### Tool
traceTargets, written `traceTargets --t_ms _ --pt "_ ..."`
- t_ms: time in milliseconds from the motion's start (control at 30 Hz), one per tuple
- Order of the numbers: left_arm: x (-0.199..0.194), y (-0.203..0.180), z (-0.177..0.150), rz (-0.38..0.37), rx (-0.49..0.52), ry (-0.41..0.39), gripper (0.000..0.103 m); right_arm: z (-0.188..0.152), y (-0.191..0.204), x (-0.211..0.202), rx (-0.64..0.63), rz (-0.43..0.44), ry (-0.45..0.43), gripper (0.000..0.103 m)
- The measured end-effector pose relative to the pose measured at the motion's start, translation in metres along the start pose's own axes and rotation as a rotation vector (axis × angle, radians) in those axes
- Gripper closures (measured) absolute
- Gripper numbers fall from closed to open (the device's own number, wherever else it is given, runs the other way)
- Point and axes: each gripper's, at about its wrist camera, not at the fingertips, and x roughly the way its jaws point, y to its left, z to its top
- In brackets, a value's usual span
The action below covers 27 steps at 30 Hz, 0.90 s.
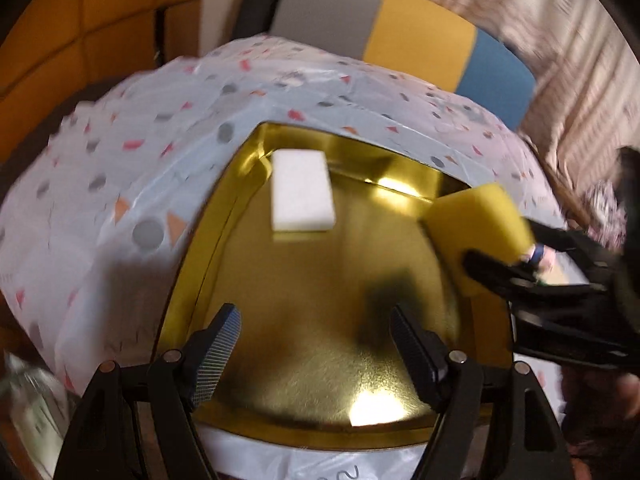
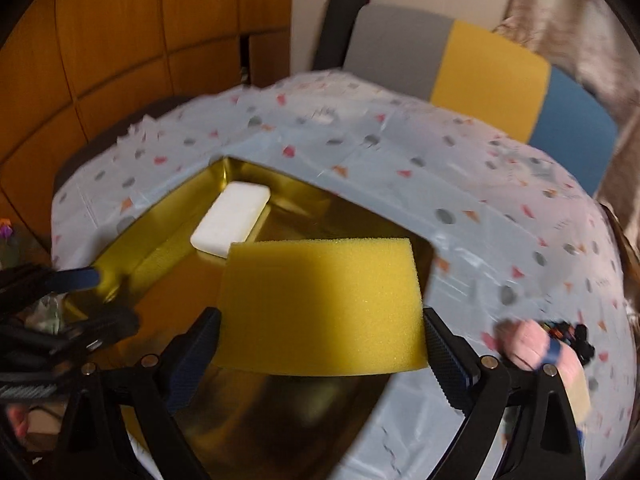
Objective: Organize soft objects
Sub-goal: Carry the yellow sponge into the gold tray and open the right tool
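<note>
A shiny gold tray [image 1: 320, 360] lies on the table, also seen in the right wrist view [image 2: 288, 412]. A white sponge [image 1: 302, 191] rests at its far left corner, also seen in the right wrist view [image 2: 232, 218]. My left gripper [image 1: 316, 350] is open and empty above the tray's near part. My right gripper [image 2: 322, 344] is shut on a yellow sponge [image 2: 320, 304] and holds it over the tray's right side; the yellow sponge also shows in the left wrist view [image 1: 480, 224], with the right gripper [image 1: 520, 276] behind it.
A pale tablecloth with coloured dots and triangles [image 1: 120, 200] covers the table [image 2: 480, 208]. A chair with grey, yellow and blue panels [image 1: 400, 28] stands behind it. Orange wood panelling [image 2: 100, 40] is at the left. A pink soft object [image 2: 528, 344] lies at the right.
</note>
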Motion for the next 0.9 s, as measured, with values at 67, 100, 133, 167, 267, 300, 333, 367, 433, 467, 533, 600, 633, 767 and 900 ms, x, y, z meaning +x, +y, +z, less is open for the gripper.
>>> traceTargets --t_ms 67,100,133,167,267,300,333,367,433,467,533,600,633,767,900 --pt "-0.005 0.010 -0.001 0.027 -0.036 -0.017 0.026 0.011 0.007 0.022 -0.015 -0.002 0.040 0.006" --pt "-0.007 0.012 -0.002 0.046 -0.040 -0.024 0.026 0.016 0.010 0.032 -0.024 -0.008 0.059 0.006" --pt "-0.009 0.015 -0.002 0.073 -0.047 -0.032 0.026 0.022 0.013 0.043 -0.032 -0.017 0.078 0.006" --pt "-0.009 0.018 -0.001 0.085 -0.052 -0.034 0.026 0.028 0.015 0.051 -0.031 -0.024 0.088 0.006" --pt "-0.009 0.027 -0.002 0.104 -0.087 -0.028 0.026 0.046 0.020 0.073 -0.026 -0.028 0.103 0.006" --pt "-0.008 0.028 -0.002 0.106 -0.092 -0.026 0.026 0.050 0.021 0.079 -0.030 -0.030 0.107 0.005" --pt "-0.008 0.029 -0.002 0.107 -0.093 -0.023 0.026 0.053 0.022 0.084 -0.033 -0.025 0.107 0.004" --pt "-0.007 0.029 -0.003 0.108 -0.090 -0.021 0.026 0.055 0.024 0.090 -0.035 -0.010 0.111 0.003" --pt "-0.008 0.026 -0.004 0.105 -0.083 -0.024 0.026 0.057 0.023 0.096 -0.027 -0.001 0.129 0.000" --pt "-0.008 0.025 -0.004 0.097 -0.078 -0.025 0.026 0.058 0.022 0.096 -0.016 -0.003 0.127 0.000" --pt "-0.008 0.021 -0.005 0.080 -0.072 -0.027 0.026 0.059 0.015 0.091 0.023 0.029 0.100 0.000" --pt "-0.009 0.017 -0.007 0.060 -0.069 -0.024 0.026 0.059 0.009 0.083 0.058 0.055 0.084 0.000" --pt "-0.008 0.016 -0.007 0.046 -0.071 -0.018 0.026 0.059 0.005 0.078 0.073 0.055 0.068 0.000" --pt "-0.005 0.012 -0.011 -0.004 -0.093 0.014 0.026 0.058 -0.010 0.042 0.130 0.029 -0.030 0.000" --pt "-0.007 -0.006 -0.016 0.018 -0.035 0.004 0.026 0.046 -0.024 -0.001 0.172 0.003 -0.133 0.000"
